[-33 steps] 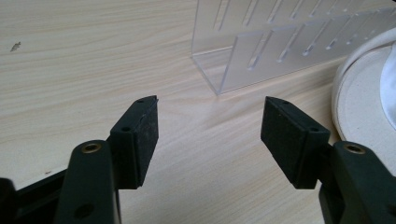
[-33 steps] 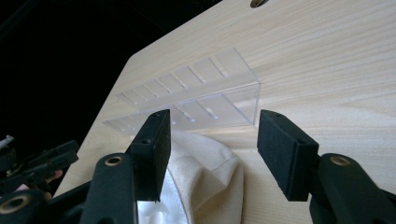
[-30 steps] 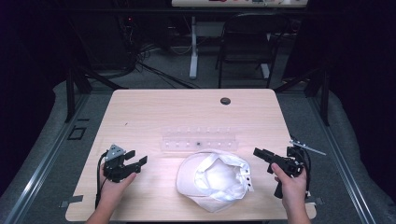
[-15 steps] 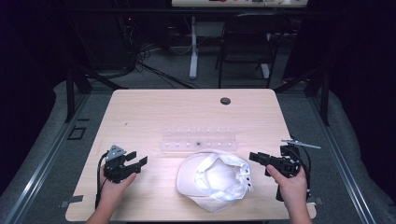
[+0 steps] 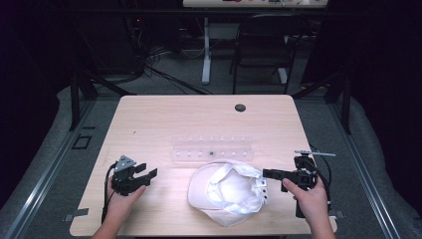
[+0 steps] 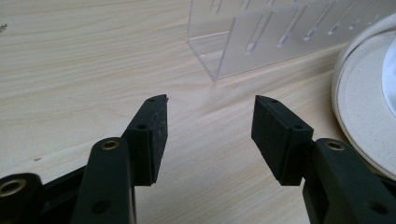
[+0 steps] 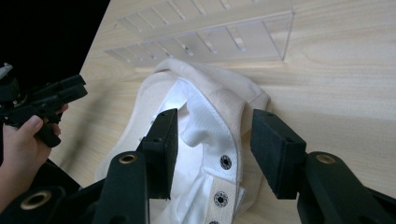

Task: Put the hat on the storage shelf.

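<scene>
A white cap (image 5: 226,191) lies upside down near the table's front edge, its snap strap toward my right. My right gripper (image 5: 267,174) reaches the strap side. In the right gripper view (image 7: 215,140) its jaws have just been closing and straddle the cap's (image 7: 205,93) rear rim without the pads pressing on it. My left gripper (image 5: 148,170) rests left of the cap. Its jaws (image 6: 210,126) have just been closing too, still open over bare wood, with the cap's edge (image 6: 364,102) off to the right.
A clear acrylic slotted rack (image 5: 213,149) lies just behind the cap, also seen as the rack (image 6: 280,37) and the rack (image 7: 210,37). A black grommet (image 5: 240,107) sits in the wooden table (image 5: 164,124) near its far edge. A chair (image 5: 263,45) stands beyond.
My right gripper has moved left, bringing its tips up to the cap's strap side. The left hand has stayed in place.
</scene>
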Action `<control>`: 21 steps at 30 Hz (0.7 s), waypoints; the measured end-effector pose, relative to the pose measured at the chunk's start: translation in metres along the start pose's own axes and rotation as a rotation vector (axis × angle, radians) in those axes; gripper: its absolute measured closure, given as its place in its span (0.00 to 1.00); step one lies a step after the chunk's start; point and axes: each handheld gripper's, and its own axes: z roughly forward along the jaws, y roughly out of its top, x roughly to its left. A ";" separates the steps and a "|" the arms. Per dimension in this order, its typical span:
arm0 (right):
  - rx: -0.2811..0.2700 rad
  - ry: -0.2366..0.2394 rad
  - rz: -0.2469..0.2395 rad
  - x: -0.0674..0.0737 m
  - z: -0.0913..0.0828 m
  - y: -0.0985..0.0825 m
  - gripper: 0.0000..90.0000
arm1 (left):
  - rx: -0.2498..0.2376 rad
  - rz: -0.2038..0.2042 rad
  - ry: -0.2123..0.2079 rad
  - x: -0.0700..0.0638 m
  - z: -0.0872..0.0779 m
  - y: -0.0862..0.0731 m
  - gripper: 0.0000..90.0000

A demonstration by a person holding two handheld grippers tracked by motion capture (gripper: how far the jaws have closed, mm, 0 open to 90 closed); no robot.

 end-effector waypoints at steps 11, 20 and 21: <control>0.078 -0.006 0.014 0.001 0.010 -0.005 0.53 | -0.002 0.012 0.005 -0.003 0.001 0.001 0.52; 0.098 0.005 0.058 -0.004 0.017 -0.026 0.52 | 0.006 0.042 0.008 -0.006 0.001 0.001 0.52; 0.098 0.005 0.058 -0.004 0.017 -0.026 0.52 | 0.005 0.040 0.008 -0.006 0.001 0.001 0.52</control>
